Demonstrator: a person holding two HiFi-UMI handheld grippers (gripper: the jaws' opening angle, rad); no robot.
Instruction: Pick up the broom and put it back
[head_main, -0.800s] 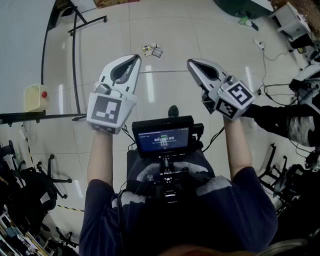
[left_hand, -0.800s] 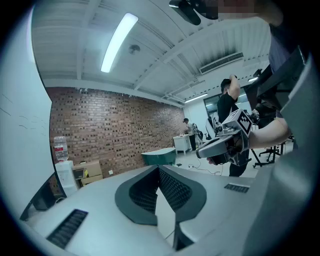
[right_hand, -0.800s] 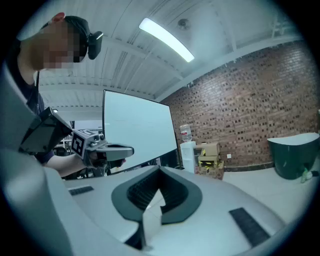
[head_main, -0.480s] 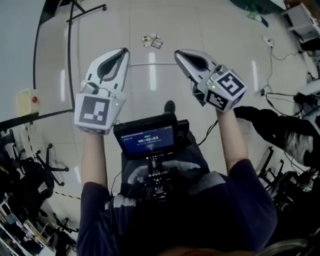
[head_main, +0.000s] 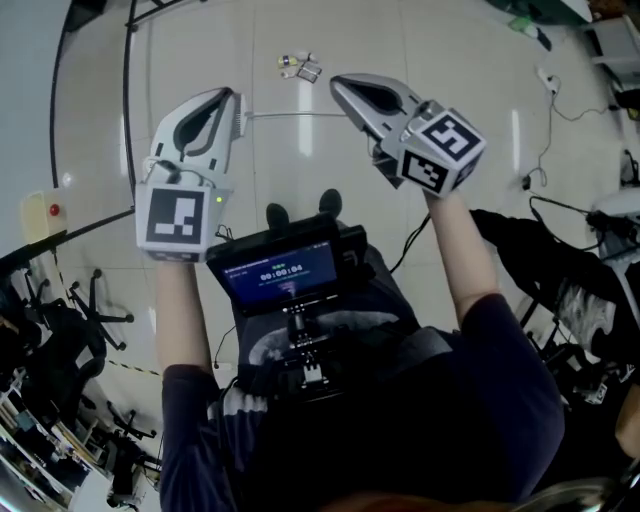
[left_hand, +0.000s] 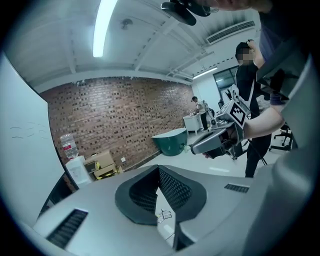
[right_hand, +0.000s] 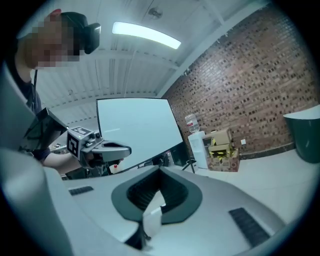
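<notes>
Jaws of the white-and-grey left gripper (head_main: 236, 100) are pressed together with nothing between them. The matching right gripper (head_main: 338, 82) is likewise closed and empty. Both are held up apart, tips angled slightly toward each other, over the glossy pale tiled floor (head_main: 330, 170). Ahead of the tips, a few small scraps of litter (head_main: 300, 67) lie on the tiles. A black chest-mounted screen with a lit timer (head_main: 280, 272) sits below the 2 tools. A red brick wall (left_hand: 125, 115) and a dark green tub (left_hand: 170, 141) stand beyond. No view shows the broom.
</notes>
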